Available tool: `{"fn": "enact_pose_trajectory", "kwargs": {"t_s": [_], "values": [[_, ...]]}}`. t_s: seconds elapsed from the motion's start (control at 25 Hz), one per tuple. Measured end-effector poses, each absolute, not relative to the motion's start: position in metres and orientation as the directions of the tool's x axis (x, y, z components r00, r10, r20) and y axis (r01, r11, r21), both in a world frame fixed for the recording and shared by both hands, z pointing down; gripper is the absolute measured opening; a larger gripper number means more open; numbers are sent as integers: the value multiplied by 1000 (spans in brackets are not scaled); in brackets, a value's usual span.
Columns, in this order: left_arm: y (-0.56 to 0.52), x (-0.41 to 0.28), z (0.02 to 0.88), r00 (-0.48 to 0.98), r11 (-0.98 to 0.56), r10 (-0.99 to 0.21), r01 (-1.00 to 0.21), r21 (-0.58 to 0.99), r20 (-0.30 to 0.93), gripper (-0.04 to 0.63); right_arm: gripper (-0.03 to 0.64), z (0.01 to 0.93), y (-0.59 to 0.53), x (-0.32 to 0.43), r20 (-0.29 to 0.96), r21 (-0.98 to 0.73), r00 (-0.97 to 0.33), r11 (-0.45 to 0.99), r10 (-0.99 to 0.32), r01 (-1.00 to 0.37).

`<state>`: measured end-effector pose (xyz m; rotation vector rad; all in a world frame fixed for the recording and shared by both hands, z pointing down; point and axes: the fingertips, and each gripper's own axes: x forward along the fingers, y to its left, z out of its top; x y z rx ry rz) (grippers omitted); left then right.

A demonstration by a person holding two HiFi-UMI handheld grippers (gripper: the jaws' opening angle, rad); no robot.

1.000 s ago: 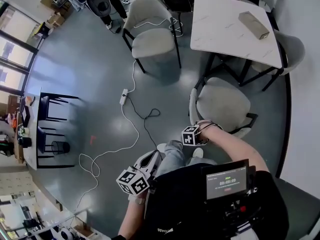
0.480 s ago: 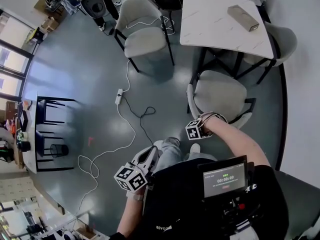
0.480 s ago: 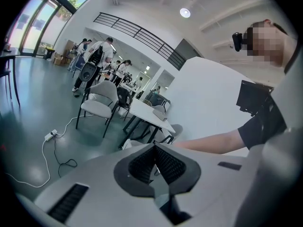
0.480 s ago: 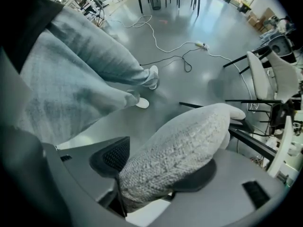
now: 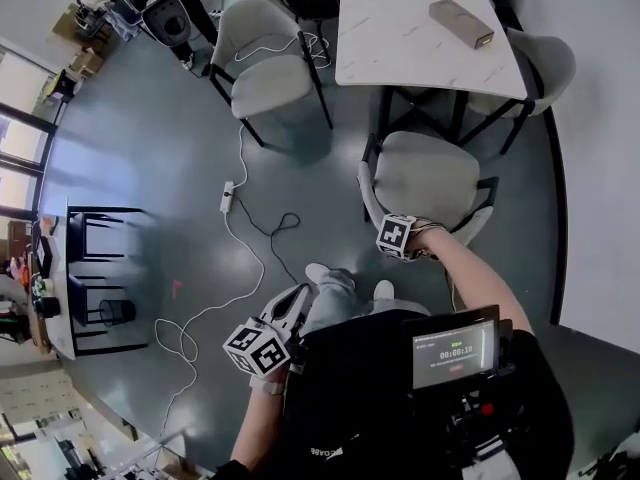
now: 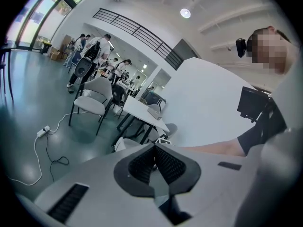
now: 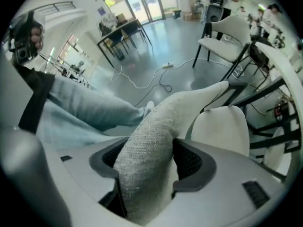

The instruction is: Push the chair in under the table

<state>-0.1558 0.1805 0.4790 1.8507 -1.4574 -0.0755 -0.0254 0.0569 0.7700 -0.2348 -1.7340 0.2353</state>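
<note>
Two grippers, but only one is at work: nearest, the left gripper (image 6: 154, 157) hangs by the person's leg at about 7 o'clock of the chair, its fingers pressed together on nothing. The right gripper (image 7: 144, 167) has its fingers clamped on the padded backrest (image 7: 189, 103) of the pale chair (image 5: 425, 178), at the backrest's 6 o'clock edge in the head view. The seat shows almost whole in front of the white counter (image 5: 400, 48), which lies at 12 o'clock of it and carries a small box (image 5: 461, 23). I judge the step in hand to be the push itself, with most of the travel left. The next move calls for a steady shove towards 12 o'clock, grip kept firm and the line kept straight so the chair goes in squarely under the counter rather than swinging aside
</note>
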Motion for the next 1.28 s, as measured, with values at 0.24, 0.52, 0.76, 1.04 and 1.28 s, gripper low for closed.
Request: {"fn": "enact_pose_trajectory", "kwargs": {"t_s": [0.24,0.52,0.76,1.04,1.28], "values": [[154,-149,479,411,-138,-822,-815,563,394,6,291,711,23,-27,847,-350,-498,902,189,-253],[102,-141,507,487,-234,-705,-846,480,516,6,290,677,-16,73,760,-470,-638,570,-127,-674],[61,-108,550,604,-313,-543,-790,527,583,8,290,687,-2,159,801,-437,-516,294,-304,-850],[48,-47,610,738,-352,-299,-674,649,605,103,290,697,46,197,840,-445,-402,-39,-365,-895],[40,-34,657,777,-294,-174,-627,721,605,193,291,707,48,168,837,-492,-394,-204,-380,-846]]}}
